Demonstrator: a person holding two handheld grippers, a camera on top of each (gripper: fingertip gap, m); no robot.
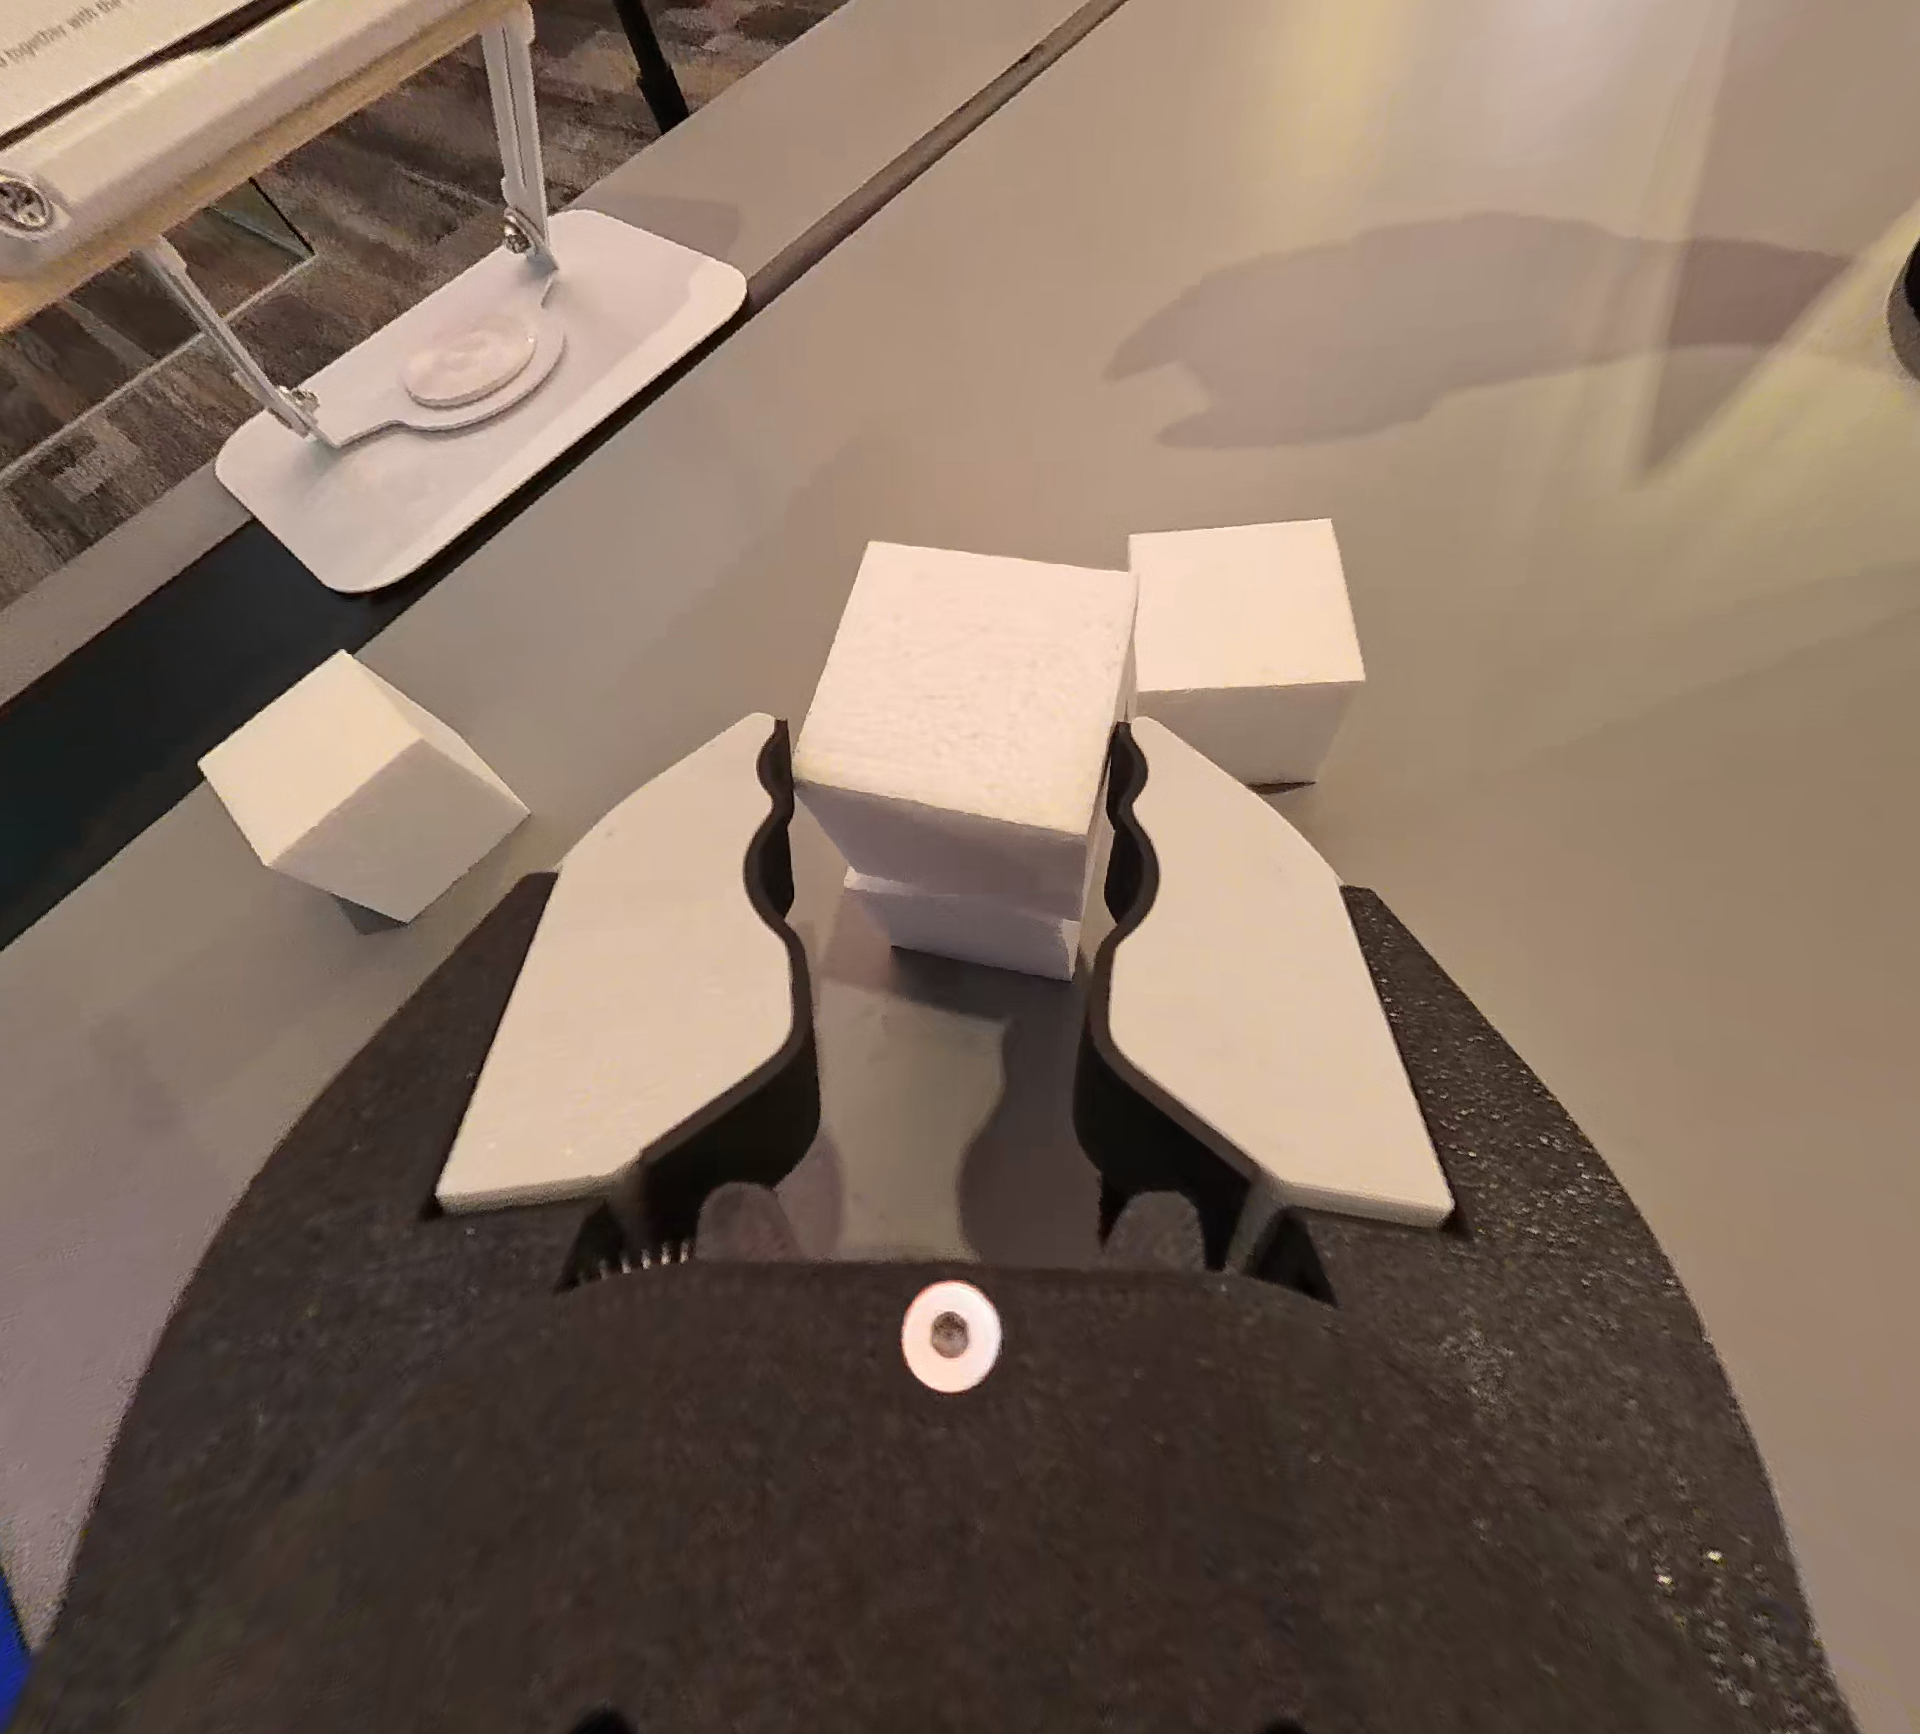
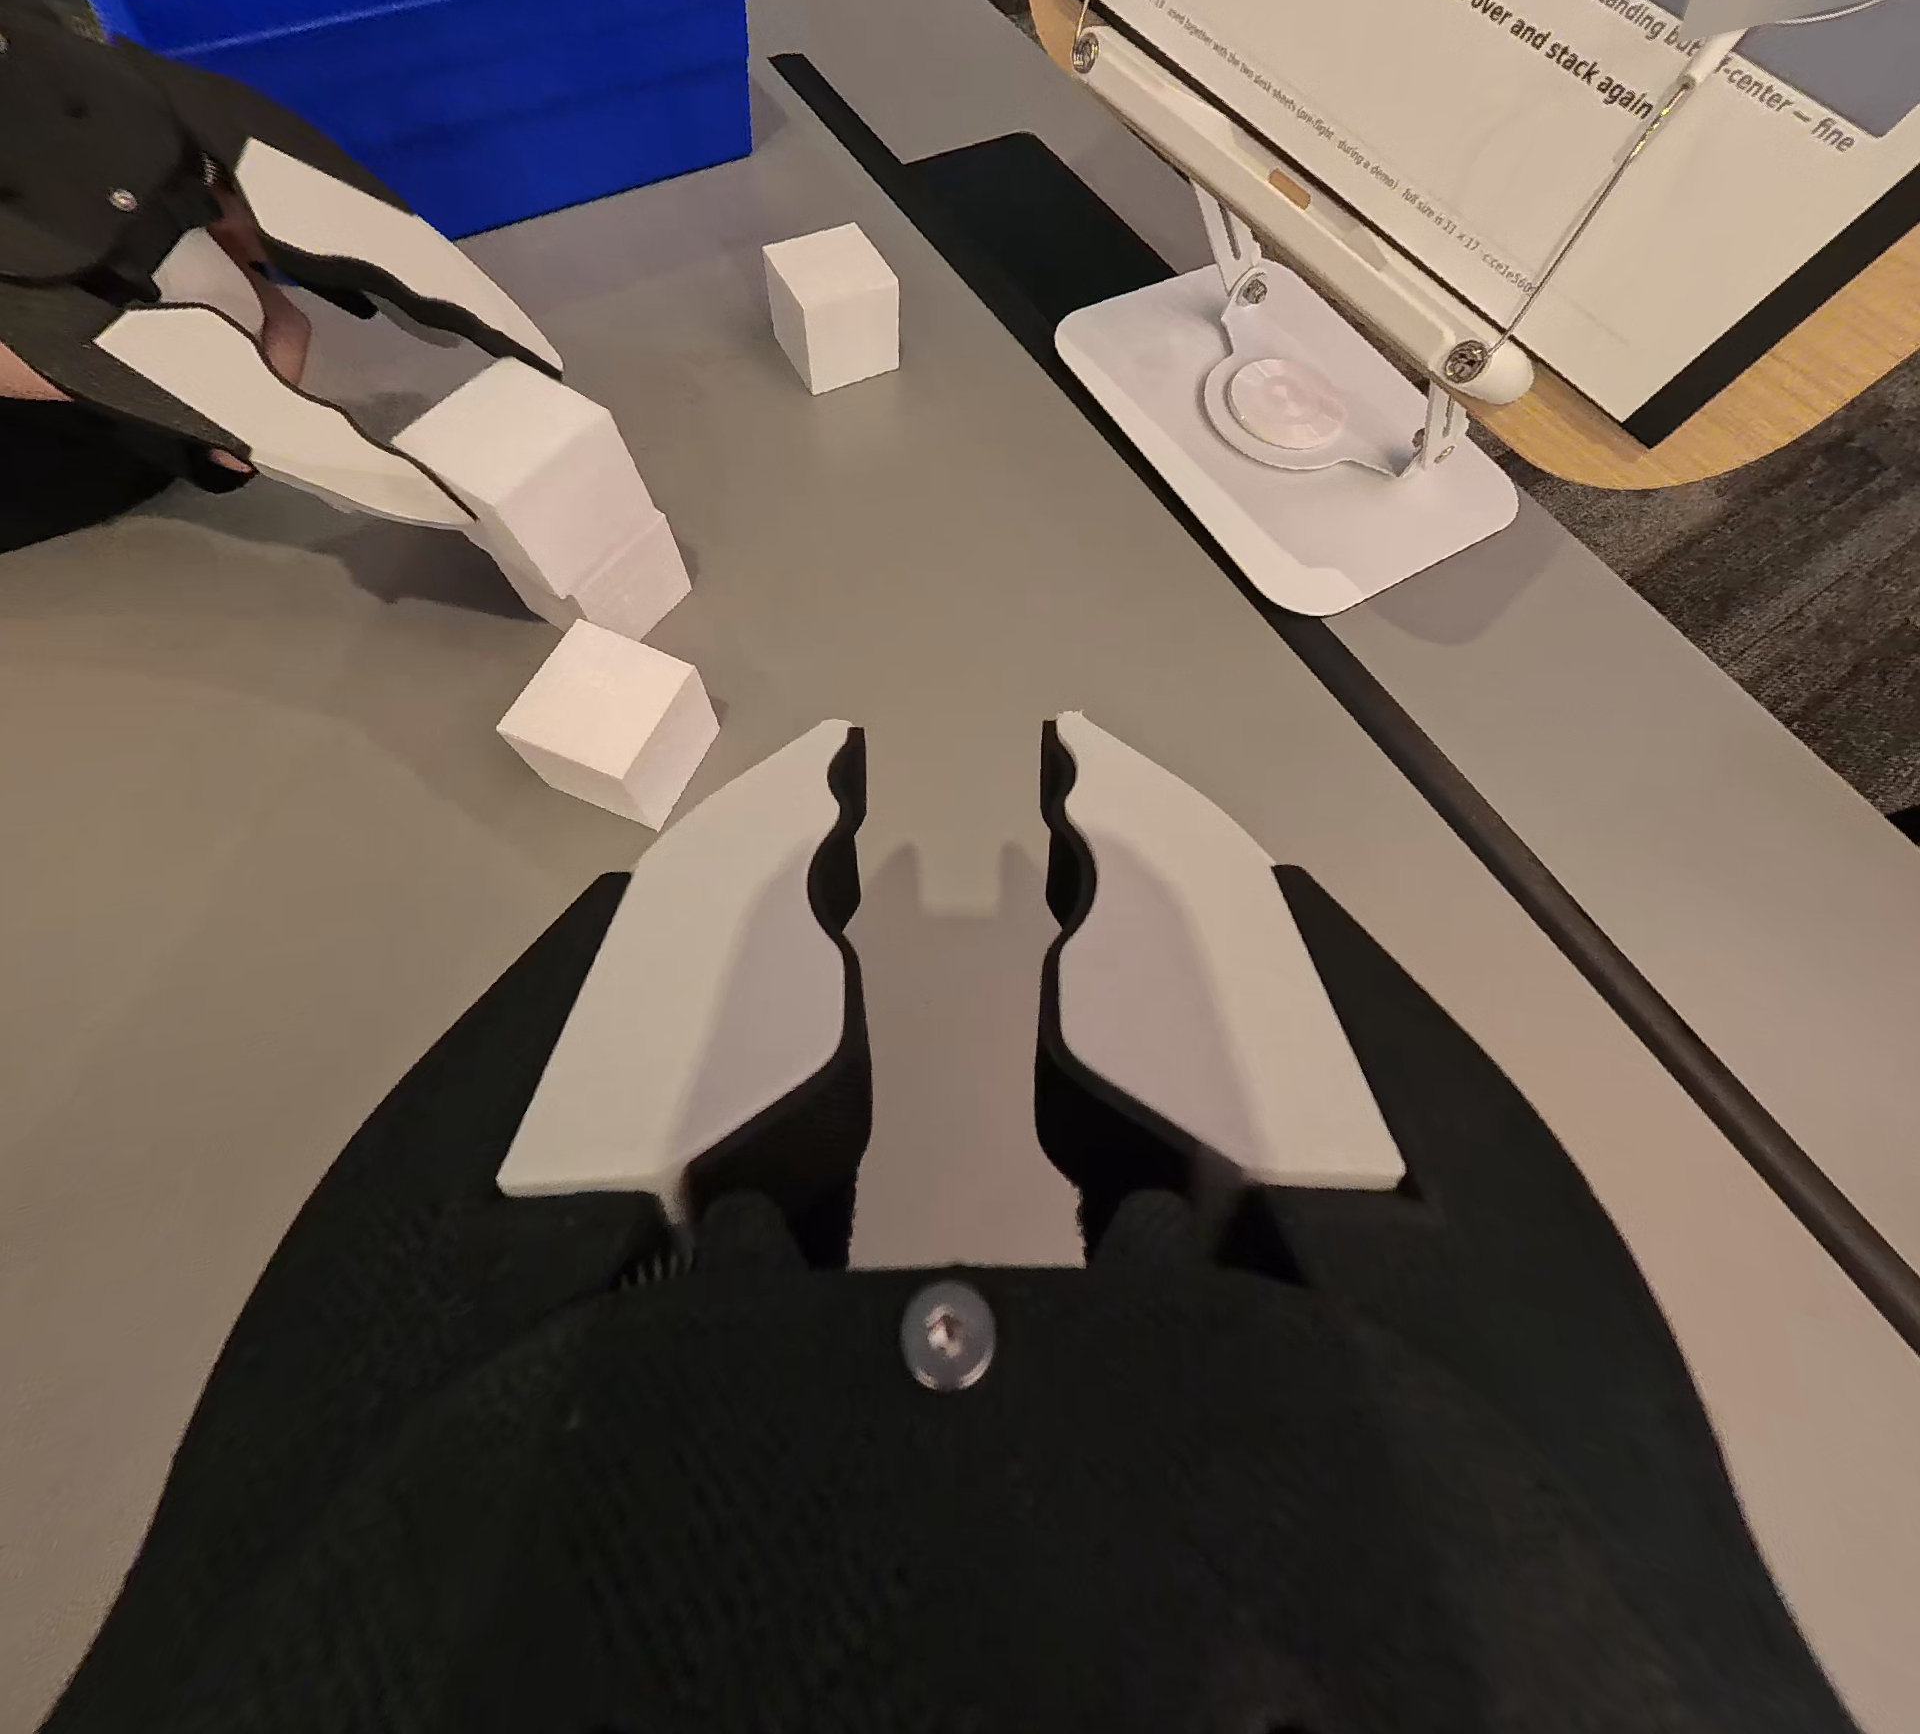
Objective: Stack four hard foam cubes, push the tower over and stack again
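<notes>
Both tools match: the left gripper (image 1: 951,754) has a broad, rounded black body with a grainy texture, and two pale grey curved fingers (image 1: 644,946) edged with wavy black pads. A white-ringed screw (image 1: 952,1338) sits dead centre. The right gripper (image 2: 951,739) shows a plain metal screw (image 2: 947,1337) there instead.

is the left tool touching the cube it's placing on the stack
Touching. In the left wrist view both fingers of the left tool press against the sides of the top cube.
</notes>
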